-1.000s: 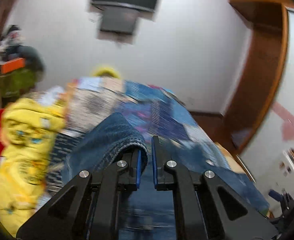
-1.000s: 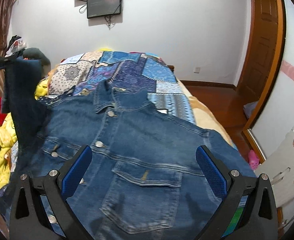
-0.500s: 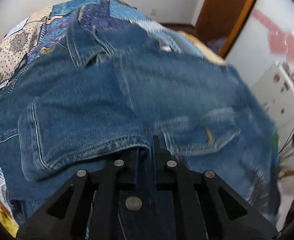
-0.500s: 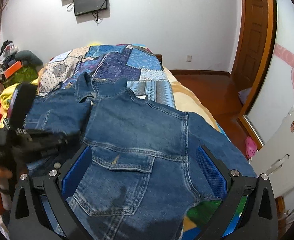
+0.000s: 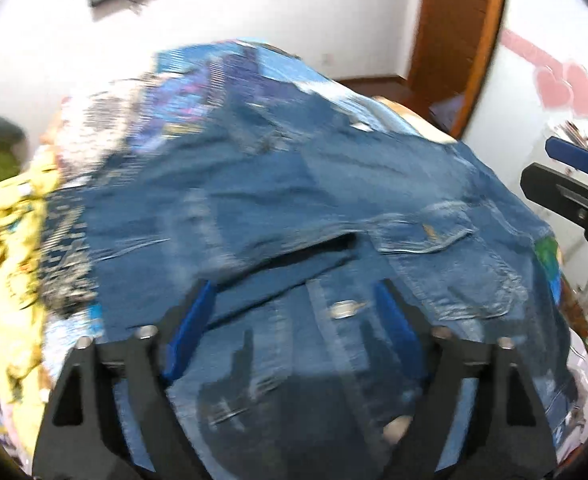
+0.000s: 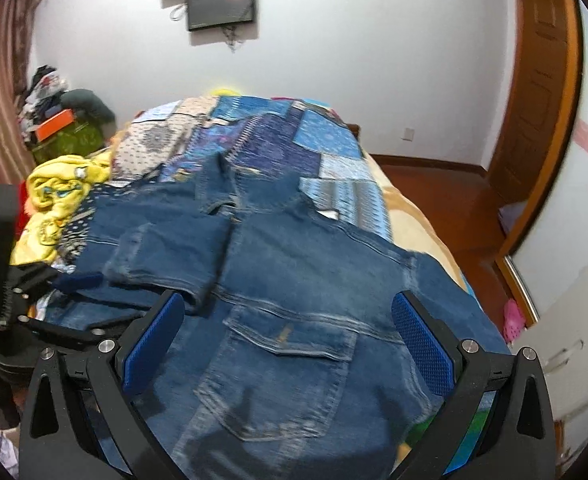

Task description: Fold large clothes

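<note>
A blue denim jacket (image 6: 301, 280) lies front up on the patchwork bedspread (image 6: 278, 136). Its left sleeve (image 6: 162, 252) is folded in across the chest. It also shows blurred in the left wrist view (image 5: 333, 208). My left gripper (image 5: 297, 320) is open and empty just above the jacket's lower front, and it shows at the left edge of the right wrist view (image 6: 66, 284). My right gripper (image 6: 282, 340) is open and empty over the right chest pocket (image 6: 290, 336), and it shows at the right edge of the left wrist view (image 5: 569, 176).
A yellow garment (image 6: 62, 196) is heaped at the bed's left side. A pile of clothes with an orange box (image 6: 54, 130) stands in the far left corner. A wooden door (image 6: 541, 80) and red floor (image 6: 445, 200) are to the right. A TV (image 6: 222, 0) hangs on the wall.
My left gripper has let go of the sleeve cuff, opened, and drawn back toward the jacket's lower edge. The sleeve now lies folded across the chest. My right gripper stayed open.
</note>
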`<state>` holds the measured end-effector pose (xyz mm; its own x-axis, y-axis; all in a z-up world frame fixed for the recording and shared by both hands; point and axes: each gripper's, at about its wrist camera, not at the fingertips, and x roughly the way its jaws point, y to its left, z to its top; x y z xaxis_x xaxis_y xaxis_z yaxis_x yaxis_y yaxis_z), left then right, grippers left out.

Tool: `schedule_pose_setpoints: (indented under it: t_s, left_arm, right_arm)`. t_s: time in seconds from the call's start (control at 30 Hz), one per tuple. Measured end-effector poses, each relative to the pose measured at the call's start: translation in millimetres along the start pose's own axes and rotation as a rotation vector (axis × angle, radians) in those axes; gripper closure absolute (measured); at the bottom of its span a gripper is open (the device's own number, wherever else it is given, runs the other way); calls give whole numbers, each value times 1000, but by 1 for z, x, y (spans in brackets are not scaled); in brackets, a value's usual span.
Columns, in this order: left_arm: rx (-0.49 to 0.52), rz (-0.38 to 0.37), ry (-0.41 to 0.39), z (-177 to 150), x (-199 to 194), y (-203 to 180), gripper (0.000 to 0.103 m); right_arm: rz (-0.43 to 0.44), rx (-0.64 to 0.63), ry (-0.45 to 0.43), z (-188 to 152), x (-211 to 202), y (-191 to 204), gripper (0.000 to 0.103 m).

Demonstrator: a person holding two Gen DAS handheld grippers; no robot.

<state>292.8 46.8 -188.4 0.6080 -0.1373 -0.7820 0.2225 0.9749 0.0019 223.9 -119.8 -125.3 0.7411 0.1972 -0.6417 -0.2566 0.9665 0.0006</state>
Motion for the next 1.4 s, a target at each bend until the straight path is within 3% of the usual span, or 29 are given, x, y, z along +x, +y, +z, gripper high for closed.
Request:
schedule_pose_setpoints:
  t_s: [0.1, 0.23, 0.4, 0.67, 0.77, 0.83, 0.9, 0.97, 1.03, 1.1, 1.4]
  left_arm:
    - [-52, 75, -40, -11, -22, 33, 8]
    - [-142, 146, -34, -31, -35, 77, 6]
    - [-276, 217, 2, -63, -34, 128, 6]
    - [-410, 225, 67, -100, -20, 173, 6]
    - [-438, 222, 65, -104, -17, 181, 6]
    - [-461, 203, 63, -105, -13, 184, 6]
    - [-473, 192, 63, -104, -10, 186, 6]
    - [-472, 192, 63, -103, -8, 185, 6]
    - [-467, 195, 67, -101, -6, 182, 6]
    - [-464, 190, 67, -98, -7, 178, 6]
    - [-403, 204, 22, -72, -27, 155, 6]
  right_arm:
    - [34, -44, -1, 7, 6, 21, 0]
    - [110, -139, 29, 16, 26, 59, 0]
    - [199, -292, 136, 15, 72, 113, 0]
    - [229, -478, 277, 1, 140, 168, 2]
    - [206, -526, 318, -3, 161, 176, 15]
    - [207, -536, 345, -3, 171, 177, 31]
    - [246, -522, 356, -3, 177, 173, 31]
    - [291, -496, 360, -1, 176, 168, 42]
    - [319, -457, 368, 4, 177, 165, 69]
    - [332, -400, 359, 8, 176, 160, 85]
    - [349, -168, 206, 52, 128, 109, 87]
